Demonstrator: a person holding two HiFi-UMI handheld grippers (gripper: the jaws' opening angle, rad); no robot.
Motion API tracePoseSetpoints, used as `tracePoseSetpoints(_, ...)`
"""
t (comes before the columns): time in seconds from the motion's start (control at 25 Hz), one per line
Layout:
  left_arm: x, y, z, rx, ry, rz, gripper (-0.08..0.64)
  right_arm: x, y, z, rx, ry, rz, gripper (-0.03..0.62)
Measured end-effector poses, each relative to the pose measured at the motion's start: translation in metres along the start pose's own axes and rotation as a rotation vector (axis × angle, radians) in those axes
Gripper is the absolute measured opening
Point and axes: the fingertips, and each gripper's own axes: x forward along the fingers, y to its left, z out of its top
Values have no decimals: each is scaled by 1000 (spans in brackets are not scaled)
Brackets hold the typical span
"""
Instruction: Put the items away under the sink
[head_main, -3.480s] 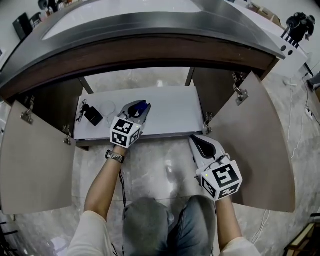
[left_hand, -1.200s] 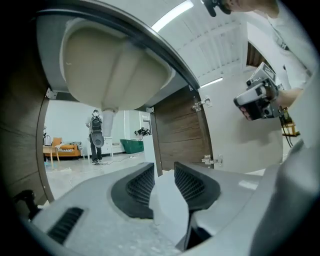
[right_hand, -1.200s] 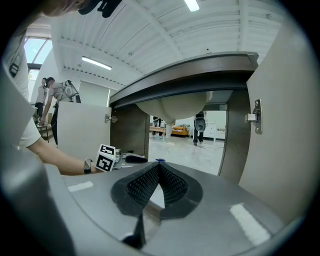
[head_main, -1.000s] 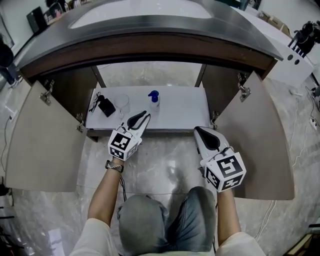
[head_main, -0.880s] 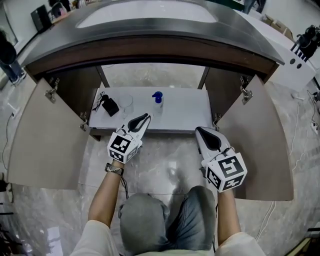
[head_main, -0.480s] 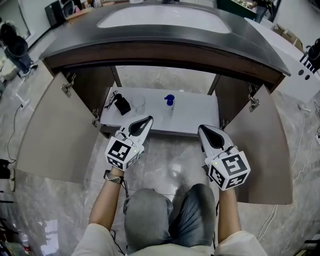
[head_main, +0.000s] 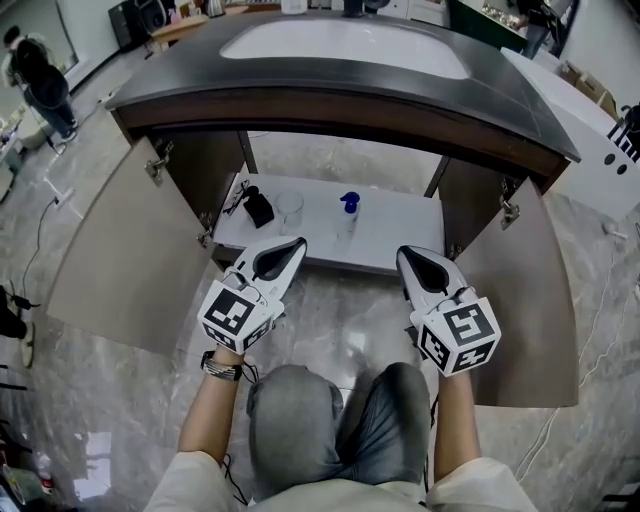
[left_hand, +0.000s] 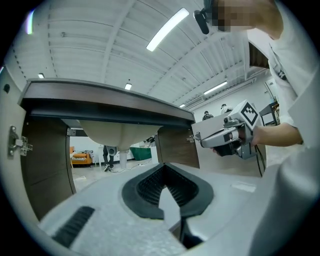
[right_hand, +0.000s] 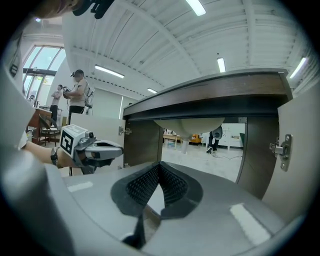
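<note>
On the under-sink shelf (head_main: 400, 228) sit spray bottle (head_main: 348, 211), glass (head_main: 289, 211) and black adapter (head_main: 259, 209); left gripper (head_main: 295, 245) jaws, just closed, and right gripper (head_main: 404, 253) jaws press together empty, so probably best nudge left door (head_main: 120, 255) and right door (head_main: 520, 300) shut at their free edges.

Bottle (head_main: 348, 206): blue cap, clear body. Charger (head_main: 260, 210): black. Shelf (head_main: 400, 228): white. Cabinet doors (head_main: 120, 260): beige. Countertop (head_main: 180, 85): dark grey. Floor (head_main: 340, 312): grey, marble-veined.
</note>
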Motion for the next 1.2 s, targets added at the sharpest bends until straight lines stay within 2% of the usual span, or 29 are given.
tracePoseSetpoints(0.4,-8,1,30,67,-11,6,6,-1,6,25,-15,-24,10,6)
tracePoseSetpoints(0.6,-5,19,70,41,-24,11,6,2,-5,60,-15,-18,-19,6)
tracePoseSetpoints(0.84,-20,35,156,7,40,23,6,-17,-4,161,-22,-6,-17,6)
tracePoseSetpoints(1.04,-26,47,256,-22,36,31,6,-50,-13,269,-24,-8,-38,6)
tracePoseSetpoints(1.2,-30,53,339,-15,33,36,6,-78,-23,351,-26,-8,-64,6)
